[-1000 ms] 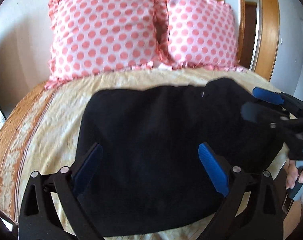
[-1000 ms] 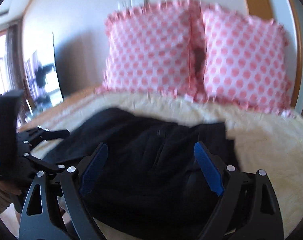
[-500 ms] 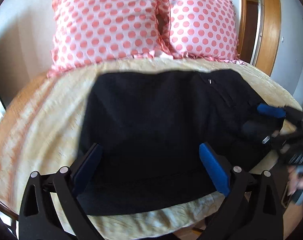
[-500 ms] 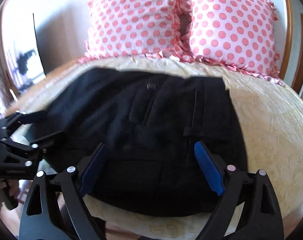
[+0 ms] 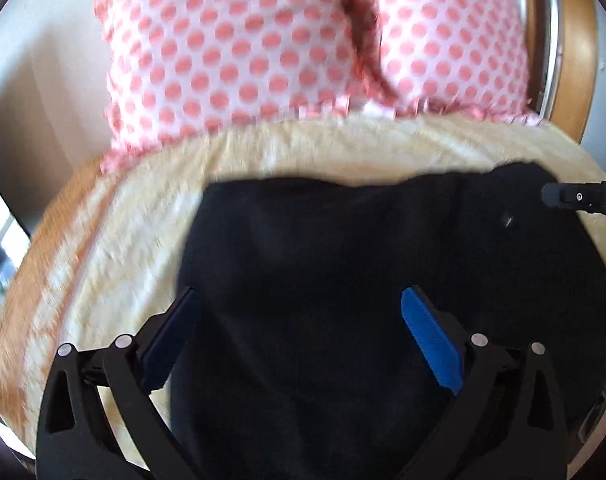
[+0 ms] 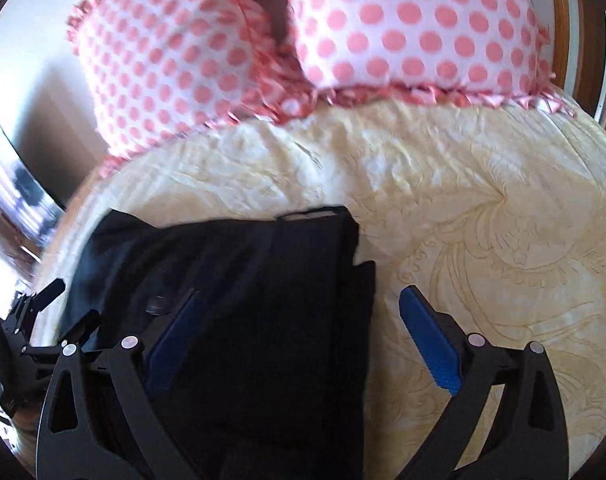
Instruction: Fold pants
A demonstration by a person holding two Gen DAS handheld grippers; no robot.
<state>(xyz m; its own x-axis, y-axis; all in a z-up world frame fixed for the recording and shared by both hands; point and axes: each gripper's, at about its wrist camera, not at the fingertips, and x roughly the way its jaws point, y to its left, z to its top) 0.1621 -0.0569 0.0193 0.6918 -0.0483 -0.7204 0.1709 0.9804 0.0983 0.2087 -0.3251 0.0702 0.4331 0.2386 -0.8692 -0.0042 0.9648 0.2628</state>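
Black pants lie flat on the cream bedspread, spread across the near part of the bed. My left gripper is open and empty, low over the pants near their left edge. My right gripper is open and empty, straddling the pants' right edge, with the waistband corner just beyond it. The pants also fill the lower left of the right wrist view. The left gripper shows at the left edge of the right wrist view; part of the right gripper shows at the right of the left wrist view.
Two pink polka-dot pillows stand against the wall at the head of the bed. The bedspread stretches to the right of the pants. An orange border runs along the bed's left edge. A wooden door frame is at the far right.
Both grippers have moved forward and lower toward the pants. The right gripper has shifted right, now over the pants' right edge. Both stay open.
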